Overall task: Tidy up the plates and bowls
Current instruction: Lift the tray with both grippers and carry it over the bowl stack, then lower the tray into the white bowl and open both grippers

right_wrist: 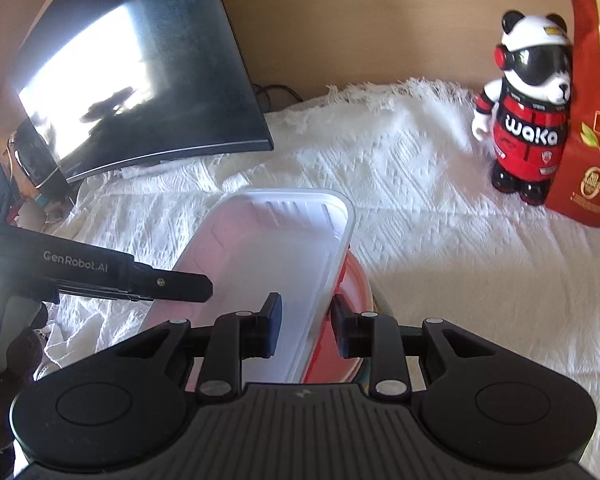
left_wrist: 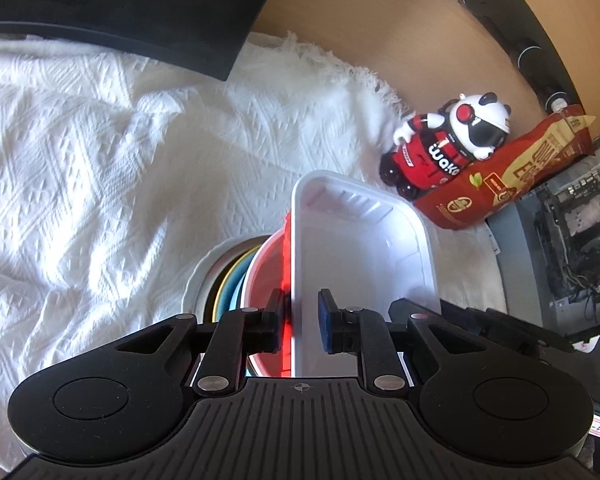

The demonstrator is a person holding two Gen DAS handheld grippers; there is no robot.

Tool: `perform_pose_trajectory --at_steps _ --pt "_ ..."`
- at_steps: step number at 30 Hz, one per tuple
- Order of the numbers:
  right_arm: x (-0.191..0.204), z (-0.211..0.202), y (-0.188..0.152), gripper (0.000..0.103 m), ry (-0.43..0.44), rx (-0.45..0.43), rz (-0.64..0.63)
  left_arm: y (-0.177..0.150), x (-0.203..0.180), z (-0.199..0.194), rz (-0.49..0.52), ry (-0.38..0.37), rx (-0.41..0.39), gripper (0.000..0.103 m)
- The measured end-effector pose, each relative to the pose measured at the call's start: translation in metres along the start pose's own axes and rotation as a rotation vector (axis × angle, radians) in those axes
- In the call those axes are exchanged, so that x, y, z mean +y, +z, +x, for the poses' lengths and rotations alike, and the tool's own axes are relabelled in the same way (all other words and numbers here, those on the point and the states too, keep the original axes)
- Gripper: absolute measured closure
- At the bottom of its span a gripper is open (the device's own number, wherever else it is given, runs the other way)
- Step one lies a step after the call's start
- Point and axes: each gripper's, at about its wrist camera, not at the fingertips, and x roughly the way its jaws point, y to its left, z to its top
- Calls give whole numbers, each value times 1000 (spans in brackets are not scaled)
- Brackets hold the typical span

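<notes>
The left gripper [left_wrist: 299, 326] is closed to a narrow gap on the left rim of the white rectangular plastic tray [left_wrist: 360, 248]. The right gripper [right_wrist: 306, 326] is closed likewise on the opposite rim of the tray; both pads appear to bear on thin rim only. The tray sits at the 6 o'clock position in both views, tilted, over the red round plastic bowl [left_wrist: 268, 280]. The bowl nests in a stack of plates [left_wrist: 224, 276] on the white textured cloth [left_wrist: 100, 160].

Hazards:
- The tray rim is thin and probably flexible; uneven release may let it spring or slide off the bowl.
- A rectangular tray on a round bowl seats poorly and may rock or tip.
- A sideways push could shift the stack on the loose cloth.

Count: one tray; one red bowl; at least three plates visible by edge (white, yellow, blue), exact number uncertain. At 2 o'clock: one panda figurine [right_wrist: 528, 120], one red snack bag [right_wrist: 592, 120].
</notes>
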Motion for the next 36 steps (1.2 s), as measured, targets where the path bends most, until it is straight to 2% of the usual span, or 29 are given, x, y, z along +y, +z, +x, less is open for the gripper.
perform_pose_trajectory --at_steps 10,23,25,29,33,36 --pt "-1 5 5 75 -27 0 6 2 2 6 19 -16 12 84" --pt "-2 2 2 75 -66 -12 42 7 24 -6 -22 -56 34 82" --pt "-1 -1 1 74 -79 -24 52 8 27 -12 -22 -69 24 82" --pt "3 -12 -1 63 -103 -79 89 10 34 -26 -16 -108 -23 82" --pt "6 -27 -6 62 -166 -147 143 9 37 -35 1 -143 -57 82" --pt "4 -41 -12 60 -218 -191 181 -3 33 -50 31 -133 -130 82"
